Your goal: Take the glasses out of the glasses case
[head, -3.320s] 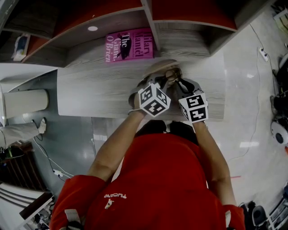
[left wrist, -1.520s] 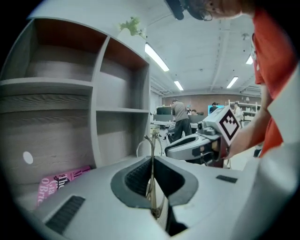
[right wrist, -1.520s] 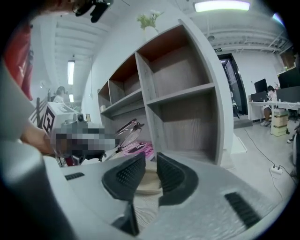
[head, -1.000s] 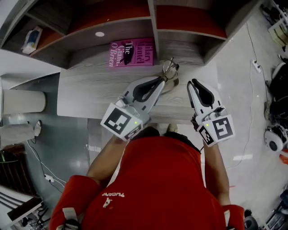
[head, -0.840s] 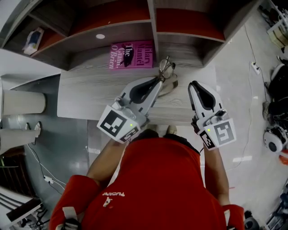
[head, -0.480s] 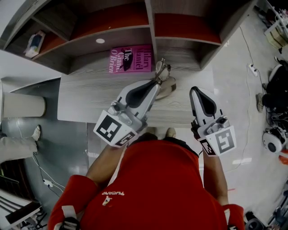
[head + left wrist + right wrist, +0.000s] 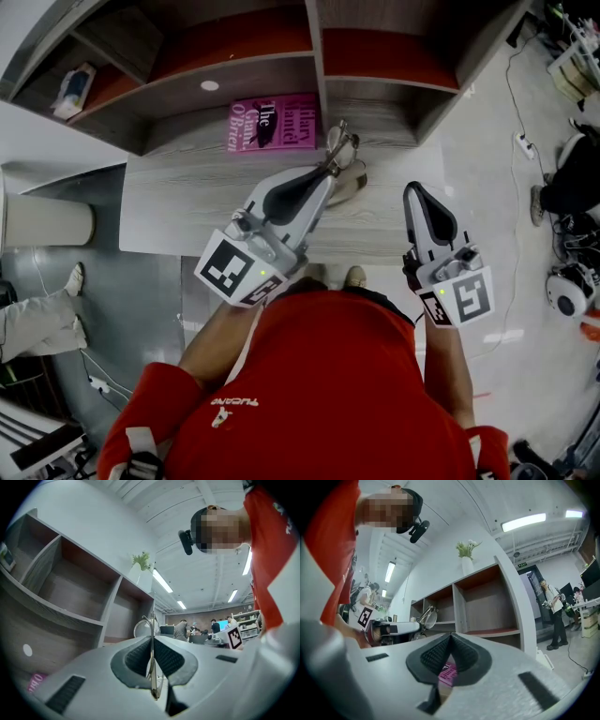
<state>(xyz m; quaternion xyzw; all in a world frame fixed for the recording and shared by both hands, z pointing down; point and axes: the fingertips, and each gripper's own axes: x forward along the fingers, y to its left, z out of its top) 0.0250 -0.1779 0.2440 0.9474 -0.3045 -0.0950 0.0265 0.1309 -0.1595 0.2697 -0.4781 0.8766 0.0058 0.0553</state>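
Note:
My left gripper point(image 7: 328, 170) is shut on the thin metal glasses point(image 7: 339, 148) and holds them in the air above the wooden desk point(image 7: 187, 192). In the left gripper view the glasses' frame point(image 7: 151, 656) runs upright between the closed pads, with a round lens point(image 7: 142, 629) beyond the tips. The beige glasses case point(image 7: 353, 182) lies on the desk just right of the left jaws, partly hidden by them. My right gripper point(image 7: 413, 188) is shut with nothing in it, off to the right of the case. The right gripper view shows the glasses point(image 7: 427, 616) at its left.
A pink book point(image 7: 274, 122) lies flat at the back of the desk, under a shelf unit point(image 7: 314, 56) with open compartments. A small white packet point(image 7: 72, 80) sits on a left shelf. A person's leg point(image 7: 37, 319) is on the floor at the left.
Earlier both grippers were together at the case. Since then the left one has come away with the glasses in it, and the right one has drawn back to the right.

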